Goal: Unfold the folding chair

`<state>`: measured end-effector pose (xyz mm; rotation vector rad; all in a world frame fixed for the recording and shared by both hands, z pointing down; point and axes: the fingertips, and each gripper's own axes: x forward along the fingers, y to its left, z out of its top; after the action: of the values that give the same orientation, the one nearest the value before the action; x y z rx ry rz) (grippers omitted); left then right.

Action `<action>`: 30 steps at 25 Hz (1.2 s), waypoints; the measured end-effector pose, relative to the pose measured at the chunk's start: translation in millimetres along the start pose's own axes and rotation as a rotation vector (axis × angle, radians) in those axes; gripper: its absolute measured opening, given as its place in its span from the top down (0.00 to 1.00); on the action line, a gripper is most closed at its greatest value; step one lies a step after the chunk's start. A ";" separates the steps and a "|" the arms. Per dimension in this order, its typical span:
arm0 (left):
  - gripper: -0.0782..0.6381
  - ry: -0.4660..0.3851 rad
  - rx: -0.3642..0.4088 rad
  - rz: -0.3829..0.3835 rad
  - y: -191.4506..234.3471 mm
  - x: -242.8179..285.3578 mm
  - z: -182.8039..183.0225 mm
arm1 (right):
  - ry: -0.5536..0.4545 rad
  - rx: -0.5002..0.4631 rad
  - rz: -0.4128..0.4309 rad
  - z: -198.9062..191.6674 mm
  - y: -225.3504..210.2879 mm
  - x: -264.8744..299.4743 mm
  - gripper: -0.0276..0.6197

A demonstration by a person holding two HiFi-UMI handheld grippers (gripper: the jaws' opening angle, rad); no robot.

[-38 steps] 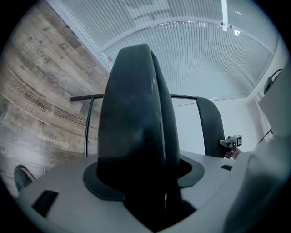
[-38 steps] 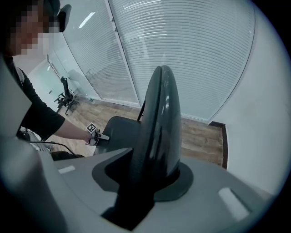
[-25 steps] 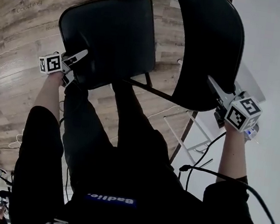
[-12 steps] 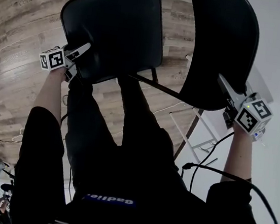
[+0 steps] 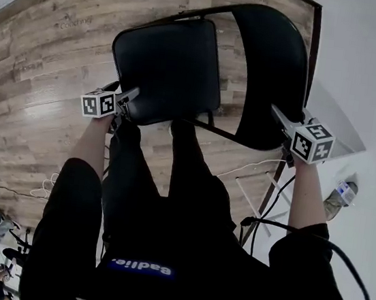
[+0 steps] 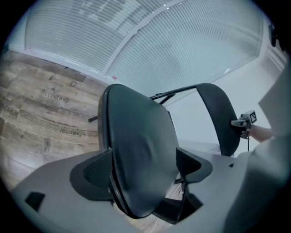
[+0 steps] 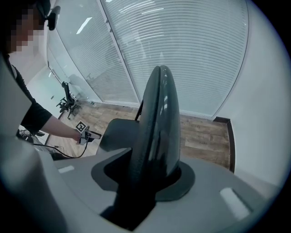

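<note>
Left claw (image 5: 130, 96) rose, opening; seat (image 6: 142, 154) between jaws.

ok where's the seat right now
In the head view the seat is upper centre, left of the backrest. Its near left corner sits inside the left gripper, whose jaws have just been opening.

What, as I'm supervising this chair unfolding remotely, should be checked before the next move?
1. Right hand-held gripper holds backrest: ok, jaws clamp its edge.
2. Left hand-held gripper has released seat: ok, jaws have just been opening and stand wide.
3. Left hand-held gripper clear of seat: not ok, seat edge sits between its jaws.
4. Seat fully down: cannot tell.
5. Feet planted on floor: cannot tell, hidden under seat.
</note>
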<state>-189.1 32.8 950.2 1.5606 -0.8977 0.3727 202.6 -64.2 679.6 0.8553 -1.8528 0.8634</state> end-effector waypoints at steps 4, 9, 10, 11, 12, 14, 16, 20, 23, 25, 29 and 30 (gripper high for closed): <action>0.30 0.054 0.090 0.012 -56.0 -38.4 -3.7 | 0.006 0.001 0.001 -2.9 -1.4 -4.8 0.73; 0.30 0.040 0.131 -0.013 -135.8 -89.6 7.1 | -0.008 -0.003 0.004 -3.3 5.4 -4.1 0.73; 0.30 0.033 0.143 -0.018 -155.3 -98.5 7.7 | -0.009 -0.008 0.004 -4.0 6.0 -6.2 0.73; 0.30 0.034 0.162 -0.032 -174.7 -105.5 6.9 | -0.011 -0.013 0.002 -4.6 6.2 -8.1 0.73; 0.30 0.044 0.188 -0.049 -193.7 -112.4 5.1 | -0.011 -0.017 -0.005 -5.0 6.4 -9.8 0.73; 0.30 0.072 0.252 -0.080 -230.7 -128.5 1.5 | -0.004 -0.014 -0.032 -6.3 6.6 -14.1 0.72; 0.30 0.074 0.305 -0.108 -264.9 -144.3 1.5 | 0.008 0.002 -0.070 -8.8 4.6 -18.9 0.71; 0.30 -0.016 0.356 -0.142 -317.5 -176.7 18.3 | 0.042 -0.006 -0.181 -15.5 -6.1 -29.5 0.64; 0.30 -0.088 0.327 -0.164 -344.2 -206.4 32.5 | 0.063 -0.016 -0.269 -22.2 -10.3 -50.0 0.61; 0.30 -0.131 0.320 -0.177 -357.5 -225.5 41.6 | 0.011 -0.036 -0.311 -15.1 -8.0 -67.7 0.61; 0.30 -0.220 0.362 -0.207 -390.4 -253.8 56.4 | -0.114 -0.031 -0.362 -10.9 2.2 -113.8 0.65; 0.30 -0.246 0.380 -0.218 -400.1 -259.9 59.8 | -0.150 -0.037 -0.346 -8.5 11.7 -122.9 0.65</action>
<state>-84.4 47.0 481.2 2.0688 -0.8651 0.2030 241.1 -25.9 568.4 1.2018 -1.7689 0.5590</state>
